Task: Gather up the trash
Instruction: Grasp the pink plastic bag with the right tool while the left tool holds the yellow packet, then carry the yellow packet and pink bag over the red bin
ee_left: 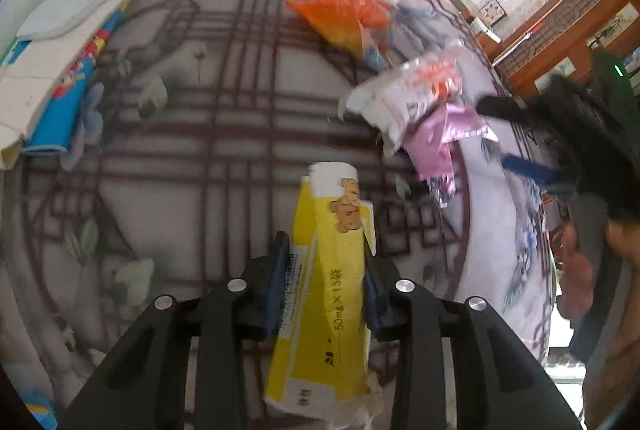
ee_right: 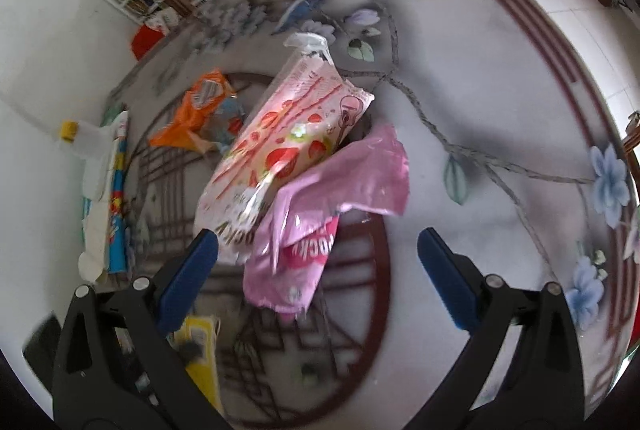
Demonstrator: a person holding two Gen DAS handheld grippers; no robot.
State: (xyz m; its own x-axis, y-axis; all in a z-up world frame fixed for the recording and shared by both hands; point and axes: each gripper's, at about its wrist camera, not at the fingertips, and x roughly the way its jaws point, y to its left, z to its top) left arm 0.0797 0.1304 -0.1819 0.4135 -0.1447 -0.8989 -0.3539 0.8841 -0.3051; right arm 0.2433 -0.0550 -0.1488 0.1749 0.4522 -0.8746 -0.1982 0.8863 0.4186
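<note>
**A:** What is the left gripper (ee_left: 324, 262) doing?

**B:** Its blue pads are clamped on a flattened yellow carton (ee_left: 320, 294), one on each long side. The carton sticks out ahead of the fingers, above the patterned round table (ee_left: 192, 133).

**A:** And the right gripper (ee_right: 316, 262)?

**B:** Its jaws are spread wide with nothing in them. It hangs over a strawberry snack wrapper (ee_right: 276, 145) and a crumpled pink wrapper (ee_right: 316, 213), which overlap on the table. The pink wrapper lies between the fingers, but neither pad touches it.

**A:** Any other trash?

**B:** An orange bag (ee_right: 200, 109) lies further back, apart from the pair. A stack of flat white cardboard (ee_left: 68, 29) rests on the table's left edge in the left view.
</note>
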